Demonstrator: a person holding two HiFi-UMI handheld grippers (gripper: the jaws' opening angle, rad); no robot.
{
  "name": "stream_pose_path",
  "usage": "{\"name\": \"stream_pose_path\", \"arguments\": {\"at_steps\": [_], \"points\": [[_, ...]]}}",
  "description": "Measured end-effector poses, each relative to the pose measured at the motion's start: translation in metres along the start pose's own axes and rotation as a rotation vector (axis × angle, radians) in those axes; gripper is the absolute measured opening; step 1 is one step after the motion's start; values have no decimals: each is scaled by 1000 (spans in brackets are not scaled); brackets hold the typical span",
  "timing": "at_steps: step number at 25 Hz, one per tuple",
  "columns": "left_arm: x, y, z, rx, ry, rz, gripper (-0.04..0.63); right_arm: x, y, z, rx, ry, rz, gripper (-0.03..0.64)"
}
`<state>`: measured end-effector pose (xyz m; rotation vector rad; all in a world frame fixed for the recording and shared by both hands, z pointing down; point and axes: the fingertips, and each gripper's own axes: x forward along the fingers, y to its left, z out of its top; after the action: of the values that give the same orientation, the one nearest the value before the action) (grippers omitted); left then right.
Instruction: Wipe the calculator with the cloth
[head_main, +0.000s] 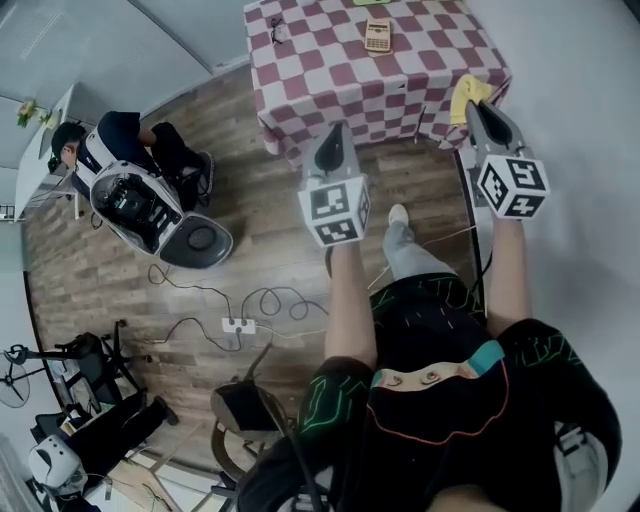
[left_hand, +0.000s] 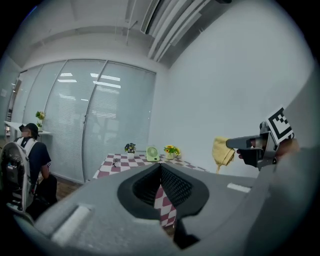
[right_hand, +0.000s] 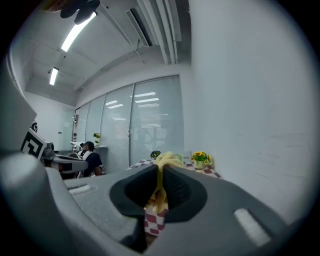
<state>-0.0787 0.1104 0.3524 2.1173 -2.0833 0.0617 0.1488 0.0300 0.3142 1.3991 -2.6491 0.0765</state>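
A beige calculator (head_main: 378, 35) lies on the red-and-white checked table (head_main: 330, 80), far ahead of both grippers. My right gripper (head_main: 478, 112) is shut on a yellow cloth (head_main: 470, 93) and holds it in the air at the table's near right corner. In the right gripper view the cloth (right_hand: 162, 167) hangs pinched between the jaws. My left gripper (head_main: 335, 150) is shut with nothing in it, just short of the table's near edge. The left gripper view shows its jaws meeting at the tip, and the right gripper (left_hand: 250, 146) with the cloth (left_hand: 221, 150) off to the right.
A small green fan (left_hand: 152, 154) and two flower pots (left_hand: 171, 150) stand at the table's far side. A seated person (head_main: 105, 145), a white machine (head_main: 150, 210), a power strip with cables (head_main: 238, 325) and a stool (head_main: 240, 410) are on the wooden floor. A white wall runs along the right.
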Motion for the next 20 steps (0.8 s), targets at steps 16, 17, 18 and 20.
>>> {"name": "stream_pose_path", "arguments": {"at_steps": [16,17,18,20], "points": [[210,-23,3,95,141,-69,11,159,-135,-35,167,60,-30,38],[215,-22,1,98,148,-68,11,165,-135,-35,164,61,-18,37],[221,-22,-2,100,156,-67,11,171,-134,-36,161,64,-4,37],[231,-21,-6,103,170,-66,11,182,-135,-38,156,70,17,38]]}}
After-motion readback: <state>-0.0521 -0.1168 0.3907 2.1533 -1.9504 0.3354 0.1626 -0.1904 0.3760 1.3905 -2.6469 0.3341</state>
